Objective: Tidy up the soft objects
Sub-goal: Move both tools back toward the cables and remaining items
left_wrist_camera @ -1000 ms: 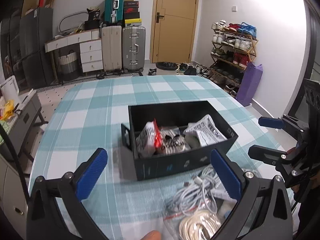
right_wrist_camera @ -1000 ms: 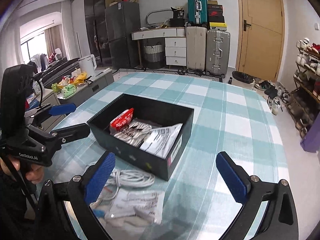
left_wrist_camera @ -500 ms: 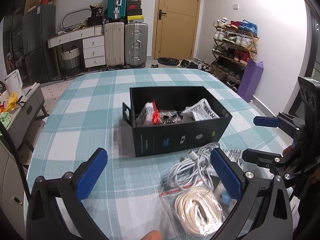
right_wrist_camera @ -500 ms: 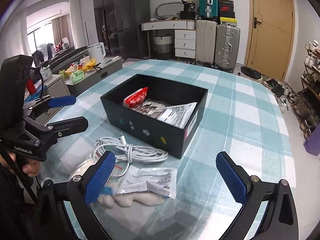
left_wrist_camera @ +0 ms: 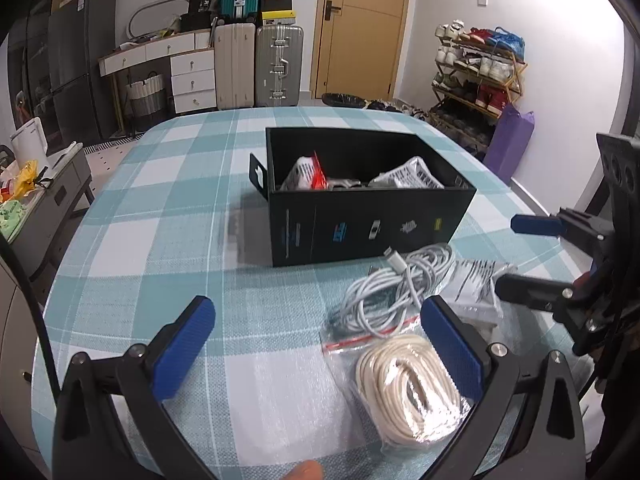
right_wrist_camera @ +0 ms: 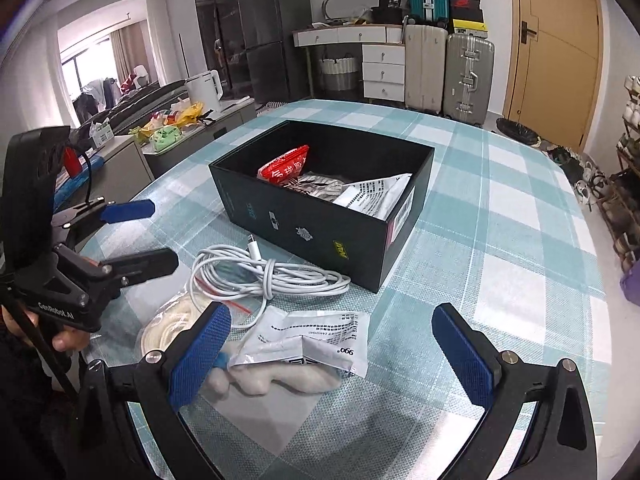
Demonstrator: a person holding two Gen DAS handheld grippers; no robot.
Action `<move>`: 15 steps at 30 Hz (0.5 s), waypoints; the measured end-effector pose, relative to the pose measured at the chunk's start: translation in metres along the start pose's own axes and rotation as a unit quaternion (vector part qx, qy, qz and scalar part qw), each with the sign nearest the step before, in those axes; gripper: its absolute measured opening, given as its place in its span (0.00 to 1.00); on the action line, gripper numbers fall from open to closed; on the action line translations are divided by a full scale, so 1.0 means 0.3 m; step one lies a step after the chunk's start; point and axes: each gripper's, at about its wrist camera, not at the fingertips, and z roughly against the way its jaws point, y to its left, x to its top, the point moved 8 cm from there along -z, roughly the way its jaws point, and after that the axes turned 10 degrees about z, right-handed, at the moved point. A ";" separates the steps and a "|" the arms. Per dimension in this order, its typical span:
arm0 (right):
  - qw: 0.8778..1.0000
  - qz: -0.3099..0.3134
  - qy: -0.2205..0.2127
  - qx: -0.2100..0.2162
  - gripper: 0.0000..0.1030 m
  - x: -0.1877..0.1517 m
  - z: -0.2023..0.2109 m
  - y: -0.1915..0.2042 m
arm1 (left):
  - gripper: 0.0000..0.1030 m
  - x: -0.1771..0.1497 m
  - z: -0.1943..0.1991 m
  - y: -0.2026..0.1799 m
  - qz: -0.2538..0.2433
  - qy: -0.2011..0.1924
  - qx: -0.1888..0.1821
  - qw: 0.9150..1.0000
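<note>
both tongs pulled back from black box (left_wrist_camera: 372,224); cable bundle (right_wrist_camera: 264,276) and bagged cord (left_wrist_camera: 408,388) now nearer. left tongs (left_wrist_camera: 320,344) wide, right tongs (right_wrist_camera: 332,356) wide, both empty.

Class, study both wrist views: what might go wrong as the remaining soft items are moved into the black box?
1. The white charging cable lies loosely coiled with loops partly over the bagged cream cord; lifting one may drag the other.
2. The black box already holds packets, so added items may pile up against them.
3. The printed white pouch overlaps a fluffy white item, so a grasp could catch both.
</note>
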 end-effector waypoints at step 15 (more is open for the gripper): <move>0.999 0.014 0.033 0.022 0.99 -0.034 -0.052 0.040 | 1.00 -0.049 -0.024 0.003 0.003 0.013 -0.004 1.000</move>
